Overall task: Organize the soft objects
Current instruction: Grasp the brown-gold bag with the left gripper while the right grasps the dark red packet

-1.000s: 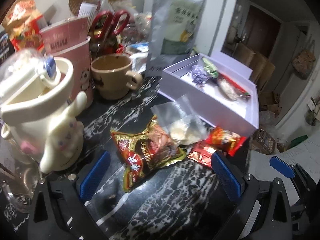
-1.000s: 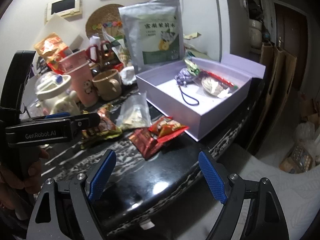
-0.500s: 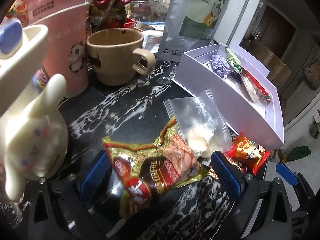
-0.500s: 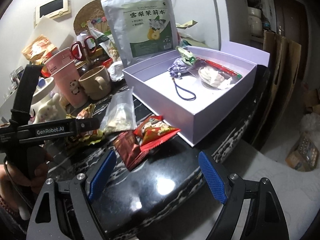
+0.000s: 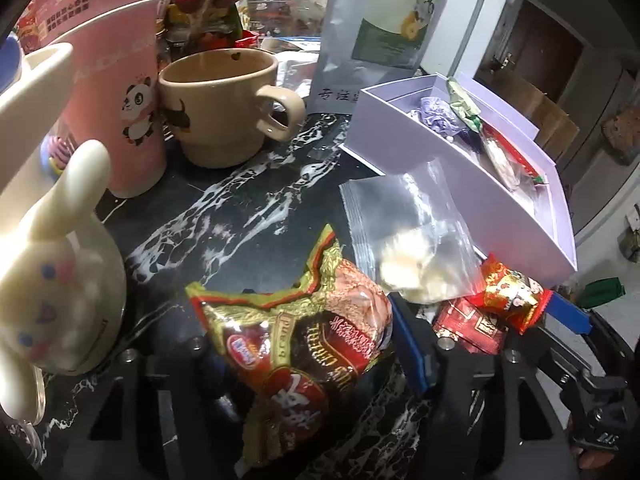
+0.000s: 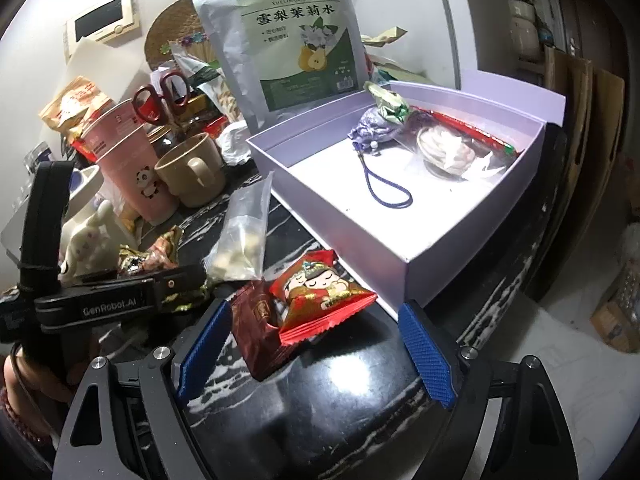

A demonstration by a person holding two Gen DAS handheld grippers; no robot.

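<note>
Left gripper point(image 5: 308, 344): low over the black white-veined marble bench point(image 5: 240, 216), jaws pinching the crinkled red-and-gold snack packet point(image 5: 304, 344), which bulges up between them.
Right gripper point(image 6: 312, 348): jaws spread wide, held above the bench's near edge; the red cartoon-print candy sachet point(image 6: 320, 300) lies between and just beyond the blue pads point(image 6: 426, 356), untouched.
Dark red foil sachet point(image 6: 256, 320): partly under the cartoon sachet, touching it.
Clear zip bag with pale pieces point(image 5: 408, 236): flat on the bench, its lower end overlapping the gold packet's far corner, just beside the box wall.
Open lilac cardboard box point(image 6: 340, 236): its near corner reaches close to the bench edge; inside, towards the far wall, lie a purple pouch with cord point(image 6: 376, 128), a green wrapper and a clear packet.
Open room: a bare marble strip between packet and beige mug point(image 5: 224, 108).
Far left: cream bunny figure point(image 5: 60, 280), pink panda paper cup point(image 5: 116, 92), crowded together.
Back: silver-green standing pouch point(image 6: 288, 36) behind the box.
</note>
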